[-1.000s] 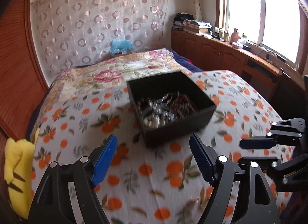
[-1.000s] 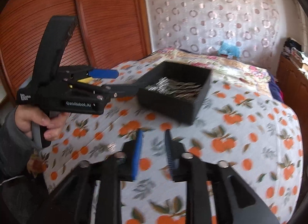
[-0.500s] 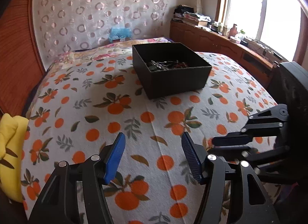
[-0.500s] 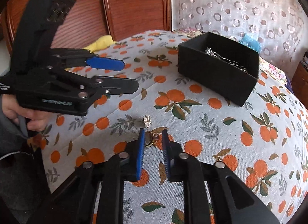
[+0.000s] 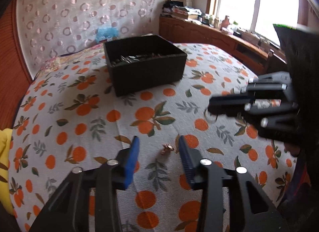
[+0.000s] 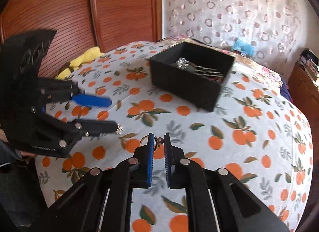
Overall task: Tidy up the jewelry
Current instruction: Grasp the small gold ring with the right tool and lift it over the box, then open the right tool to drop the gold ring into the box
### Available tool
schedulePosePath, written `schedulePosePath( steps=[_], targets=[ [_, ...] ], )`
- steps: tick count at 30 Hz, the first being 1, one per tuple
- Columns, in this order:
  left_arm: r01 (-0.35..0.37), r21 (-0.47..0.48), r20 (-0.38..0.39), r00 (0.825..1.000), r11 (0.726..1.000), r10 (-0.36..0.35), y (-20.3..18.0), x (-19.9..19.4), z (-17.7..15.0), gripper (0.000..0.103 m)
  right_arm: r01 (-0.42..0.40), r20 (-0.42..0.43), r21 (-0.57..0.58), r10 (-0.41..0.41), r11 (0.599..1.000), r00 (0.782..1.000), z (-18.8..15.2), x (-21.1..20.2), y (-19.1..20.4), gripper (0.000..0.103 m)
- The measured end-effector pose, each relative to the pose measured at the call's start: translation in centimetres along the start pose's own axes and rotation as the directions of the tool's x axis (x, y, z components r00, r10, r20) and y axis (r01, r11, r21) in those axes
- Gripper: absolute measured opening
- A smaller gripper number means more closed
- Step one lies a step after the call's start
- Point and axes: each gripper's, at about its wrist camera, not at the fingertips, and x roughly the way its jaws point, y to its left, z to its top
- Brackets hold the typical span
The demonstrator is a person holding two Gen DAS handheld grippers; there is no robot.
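Note:
A black box (image 5: 143,63) with several metal jewelry pieces stands on the orange-print bedspread (image 5: 83,116); it also shows in the right wrist view (image 6: 191,76). A small gold ornament (image 5: 167,148) lies on the cloth between the open fingers of my left gripper (image 5: 157,148). My right gripper (image 6: 159,142) has its jaws narrowly apart around a gold ring (image 6: 144,140) with a small charm (image 6: 159,141); I cannot tell whether the pads touch it. In the left wrist view the ring (image 5: 211,115) sits at the right gripper's tips (image 5: 211,108).
A yellow plush toy (image 6: 85,60) lies at the bed's left edge by the wooden wardrobe (image 6: 79,12). A wooden sideboard (image 5: 219,38) with bottles and books runs under the window. A blue toy (image 5: 106,32) sits by the curtain behind the box.
Both grippers have moved down and closer to the bedspread, away from the box. The left gripper now straddles the small ornament. The right gripper's tips have reached the ring.

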Motion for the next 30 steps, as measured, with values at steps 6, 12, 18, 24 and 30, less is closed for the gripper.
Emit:
schedulePosePath(
  steps=[6,12,18,24,30],
  targets=[
    [0.010,0.001,-0.011,1.000,1.000,-0.010,-0.2,0.4,-0.5,0.014,0.010,0.027,0.014,-0.011,1.000,1.000,0.2,-0.9,-1.0,0.011],
    [-0.008,-0.022,0.017,1.000,1.000,0.008,0.5,0.1,0.9,0.006,0.029,0.054,0.018,-0.030,0.999,0.998,1.8,-0.9,-1.8,0.011],
    [-0.023,-0.032,0.075,0.997,0.999,0.026,1.3,-0.8,3.6,0.006,0.064,0.108,0.021,-0.066,0.998,0.992,5.3,-1.0,-3.2,0.011],
    [-0.053,-0.038,0.132,0.990,0.998,0.058,2.4,-1.2,7.4,0.006,0.082,0.120,0.066,-0.090,0.994,0.989,8.4,0.7,-5.7,0.011],
    [-0.071,-0.057,0.139,0.987,0.996,0.078,3.5,0.4,10.4,0.006,0.049,0.119,0.119,-0.063,0.992,0.991,9.7,2.1,-7.7,0.012]
  ],
)
